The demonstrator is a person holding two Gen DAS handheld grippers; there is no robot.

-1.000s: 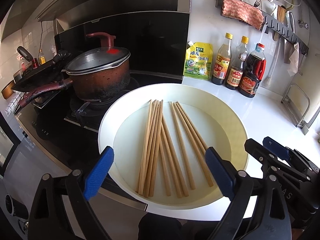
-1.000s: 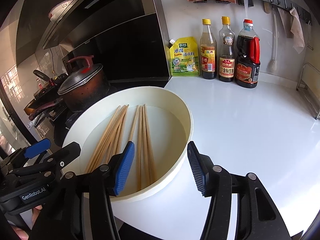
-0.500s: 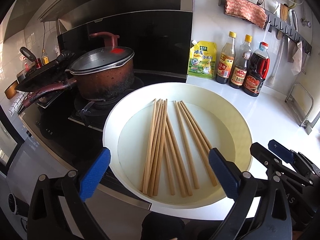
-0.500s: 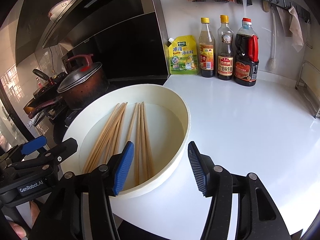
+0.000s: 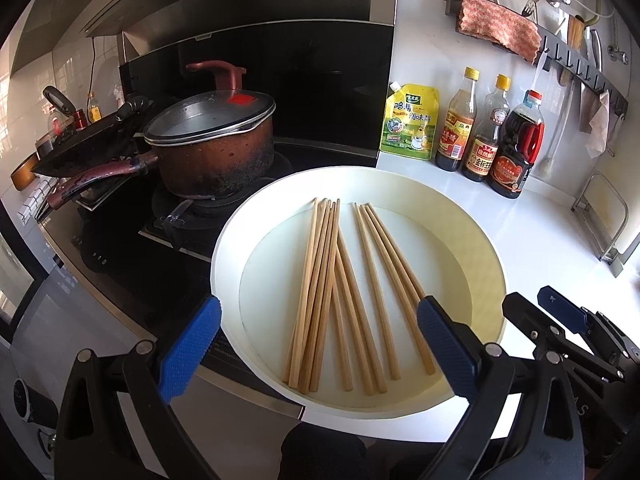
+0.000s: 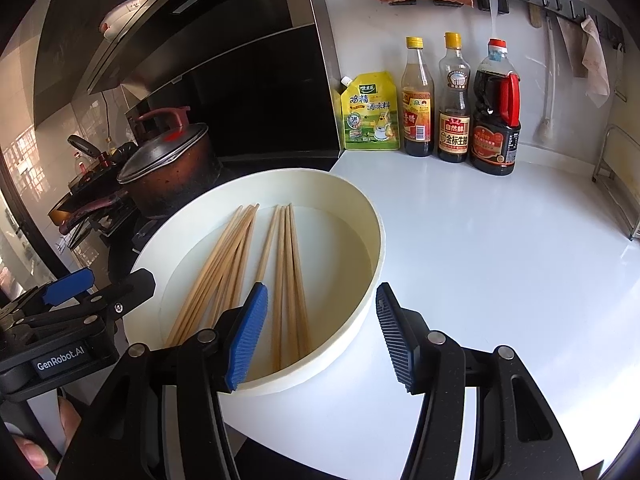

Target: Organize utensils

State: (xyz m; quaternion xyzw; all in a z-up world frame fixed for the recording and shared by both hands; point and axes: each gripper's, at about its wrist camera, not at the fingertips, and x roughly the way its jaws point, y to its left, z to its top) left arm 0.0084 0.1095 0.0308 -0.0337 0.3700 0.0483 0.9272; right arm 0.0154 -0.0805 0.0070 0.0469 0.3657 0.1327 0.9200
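From your right wrist view, your right gripper's [image 6: 322, 330] inner finger [image 6: 247, 336] covers part of the chopsticks [image 6: 286, 276], so you cannot see how their middles lie behind it. The near wall of the basin [image 6: 352, 320] hides their closest ends just ahead of that finger. In the left wrist view, your left gripper's [image 5: 318, 350] right finger [image 5: 448, 346] covers a stretch of the basin's floor and perhaps a chopstick tip. Far ahead, the hanging rack [image 5: 576, 68] runs out of frame, cutting off the utensils on it. The bottle labels [image 6: 454, 136] are too small for you to read reliably.
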